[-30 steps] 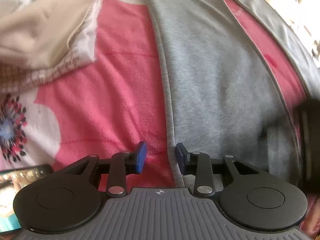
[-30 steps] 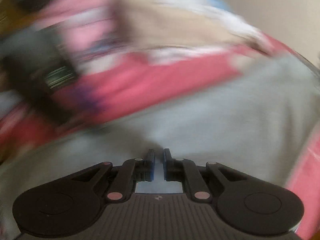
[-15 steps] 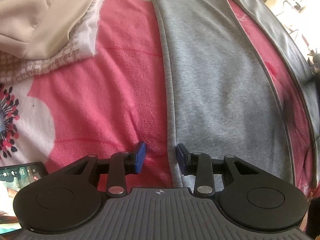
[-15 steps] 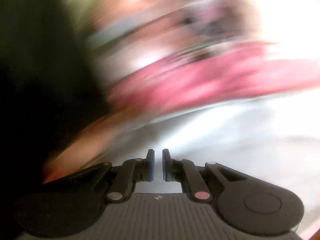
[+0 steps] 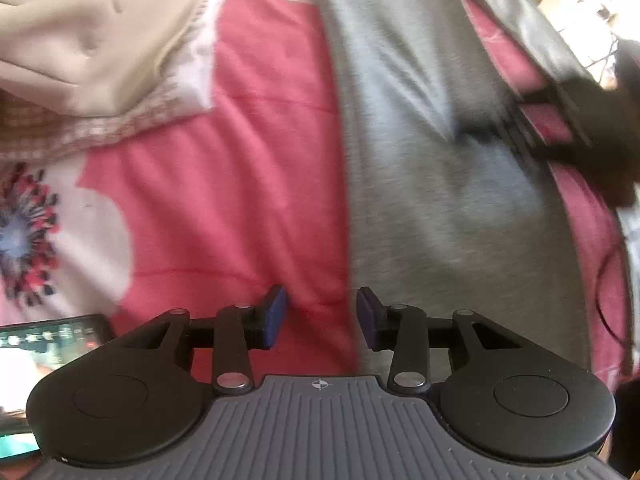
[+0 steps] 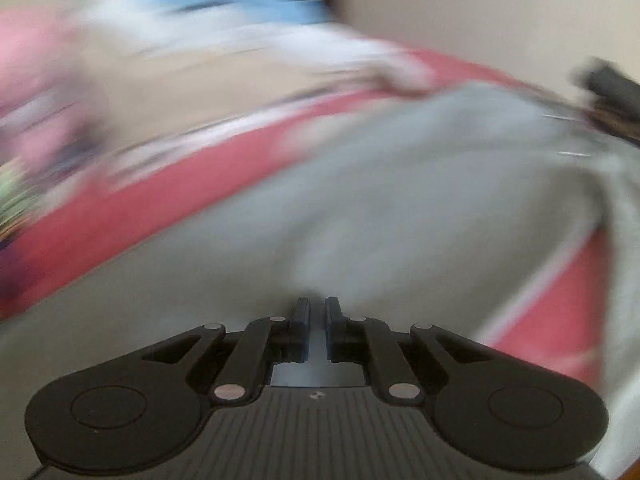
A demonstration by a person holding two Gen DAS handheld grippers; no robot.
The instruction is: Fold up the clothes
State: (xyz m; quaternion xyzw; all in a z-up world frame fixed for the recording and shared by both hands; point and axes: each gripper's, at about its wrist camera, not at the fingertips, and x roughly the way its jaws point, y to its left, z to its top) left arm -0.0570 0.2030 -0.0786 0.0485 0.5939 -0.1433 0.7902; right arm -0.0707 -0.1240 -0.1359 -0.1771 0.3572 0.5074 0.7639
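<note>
A pair of grey sweatpants (image 5: 432, 152) lies stretched out on a pink floral blanket (image 5: 248, 184). My left gripper (image 5: 320, 312) is open and empty, low over the left edge of the near pant leg. My right gripper (image 6: 317, 320) is almost shut on a fold of the grey fabric (image 6: 400, 208); the right wrist view is blurred by motion. The right gripper also shows as a dark blurred shape in the left wrist view (image 5: 576, 120), pinching the pant leg's far edge and lifting it.
A heap of beige and white clothes (image 5: 92, 52) lies at the upper left of the blanket. A phone with a lit screen (image 5: 36, 344) lies at the lower left beside my left gripper. A bright room edge shows at the upper right.
The right gripper has swung fast and now shows in the left wrist view, pulling the grey pant leg's edge up. The left gripper has stayed open and nearly still.
</note>
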